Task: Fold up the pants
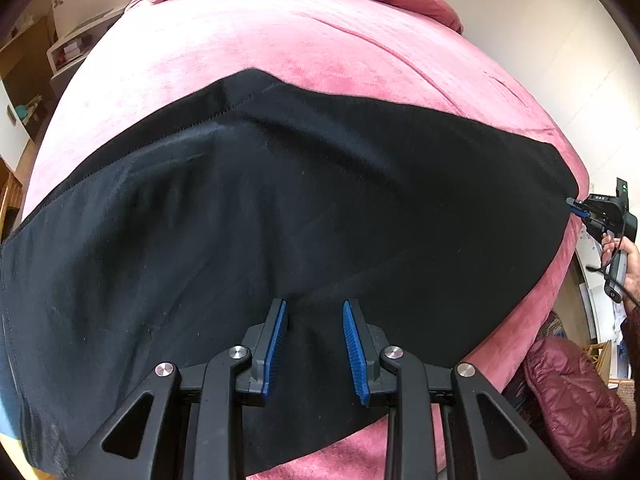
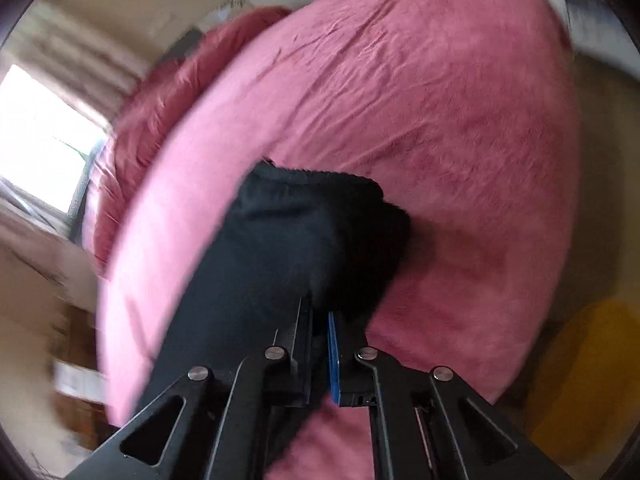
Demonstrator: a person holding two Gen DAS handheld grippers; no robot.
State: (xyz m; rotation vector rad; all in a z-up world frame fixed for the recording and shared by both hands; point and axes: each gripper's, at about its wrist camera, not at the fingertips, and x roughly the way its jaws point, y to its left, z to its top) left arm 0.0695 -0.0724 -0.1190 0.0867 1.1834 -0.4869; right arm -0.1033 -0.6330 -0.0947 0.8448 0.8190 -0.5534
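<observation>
The pants point(image 1: 280, 208) look soft, limp and light, likely to sag and slip, so hems and waistband are the sure holds. Black and matte, they lie along the bed's point(image 1: 280, 40) near edge. The left gripper point(image 1: 315, 344) hovers part-open, holding nothing; the right gripper point(image 2: 320, 344) is pinched on their end at the right edge.

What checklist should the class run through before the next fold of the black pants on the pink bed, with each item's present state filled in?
1. Right gripper shut on the pants: ok, cloth sits between its closed fingers.
2. Left gripper gripping cloth: not ok, fingers apart above the fabric.
3. Pants spread flat on the bed: ok, only slight creases.
4. Space on the bed beyond the pants: ok.
5. Near edge of the pants at the left gripper: cannot tell, hidden by the gripper.
</observation>
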